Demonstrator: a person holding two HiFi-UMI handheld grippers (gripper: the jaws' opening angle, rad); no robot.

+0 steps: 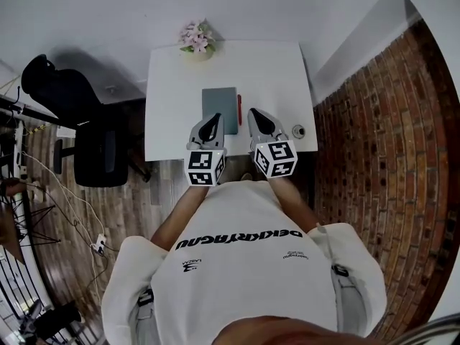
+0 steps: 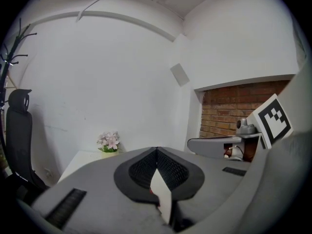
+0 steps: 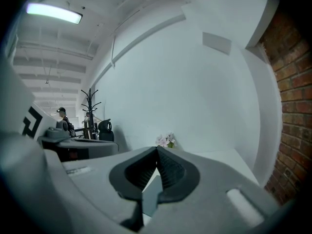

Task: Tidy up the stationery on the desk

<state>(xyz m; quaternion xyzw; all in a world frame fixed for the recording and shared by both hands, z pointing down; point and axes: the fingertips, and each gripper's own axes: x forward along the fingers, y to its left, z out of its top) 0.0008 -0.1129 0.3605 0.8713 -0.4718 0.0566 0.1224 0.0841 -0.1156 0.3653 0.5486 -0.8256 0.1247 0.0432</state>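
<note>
- A white desk [image 1: 172, 106] stands against the wall, with a flower pot [image 1: 196, 40] at its far edge, a black chair [image 1: 93, 135] to the left and a brick wall [image 1: 388, 157] to the right.
- A small round object [image 1: 298, 131] sits near the desk's right front corner.
- A grey notebook [image 1: 219, 105] lies mid-desk, its long side running toward the flowers.
- A red pen [image 1: 239, 109] lies just beside the notebook's right edge, parallel to it.
- The left gripper [image 1: 215, 116] and right gripper [image 1: 252, 111] are at the near edge, jaws together on nothing.

An office: a small white bench [image 1: 273, 70] with a black office chair [image 1: 93, 135] beside it, a coat stand [image 3: 90, 106], a ceiling strip light [image 3: 53, 12] and a brick wall [image 1: 388, 157].
</note>
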